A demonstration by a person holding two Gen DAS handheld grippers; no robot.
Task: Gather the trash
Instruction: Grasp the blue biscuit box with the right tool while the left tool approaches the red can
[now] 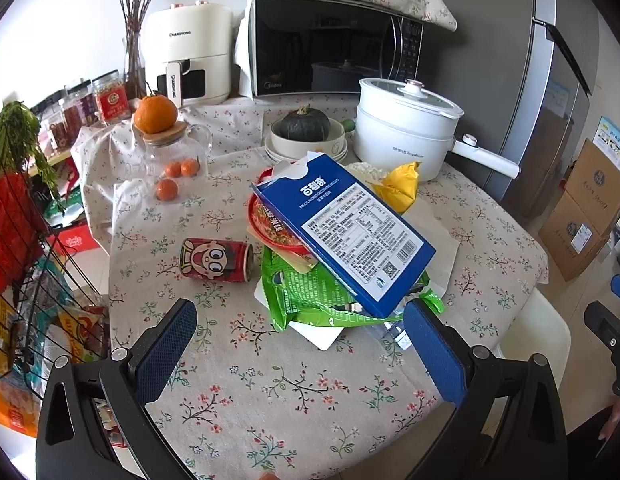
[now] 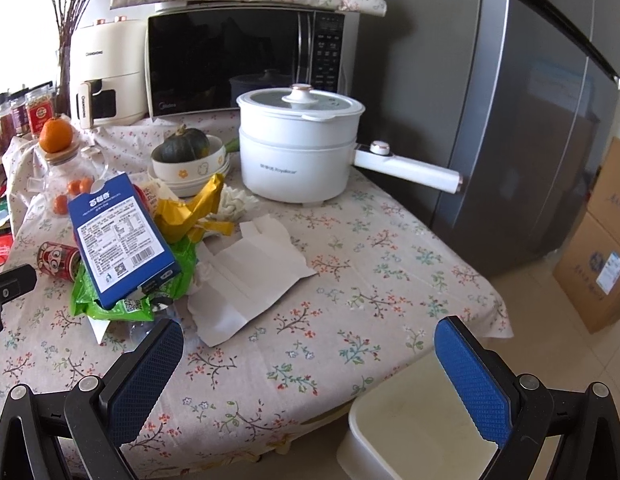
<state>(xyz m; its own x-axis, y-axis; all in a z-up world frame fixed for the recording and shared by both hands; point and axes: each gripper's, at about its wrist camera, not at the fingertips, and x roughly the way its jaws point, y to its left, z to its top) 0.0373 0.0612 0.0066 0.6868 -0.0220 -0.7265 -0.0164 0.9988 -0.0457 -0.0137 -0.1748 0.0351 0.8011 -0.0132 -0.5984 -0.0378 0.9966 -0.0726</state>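
Note:
A heap of trash lies mid-table: a blue carton (image 1: 346,232) (image 2: 119,244) on top of a red instant-noodle bowl (image 1: 269,220), a green wrapper (image 1: 310,296) (image 2: 121,300), a yellow wrapper (image 1: 402,184) (image 2: 189,212) and white paper (image 2: 249,272). A red drink can (image 1: 215,260) (image 2: 57,260) lies on its side left of the heap. My left gripper (image 1: 301,344) is open, just short of the heap, with nothing between its fingers. My right gripper (image 2: 310,360) is open over the table's near right edge, also holding nothing.
A white electric pot (image 1: 406,128) (image 2: 297,148), a pumpkin in a bowl (image 1: 305,128) (image 2: 185,148), a glass jar with oranges (image 1: 169,152), a microwave (image 1: 330,44) and an air fryer stand behind. A white bin (image 2: 414,432) sits beside the table, a fridge (image 2: 510,100) at right, a wire rack (image 1: 25,264) at left.

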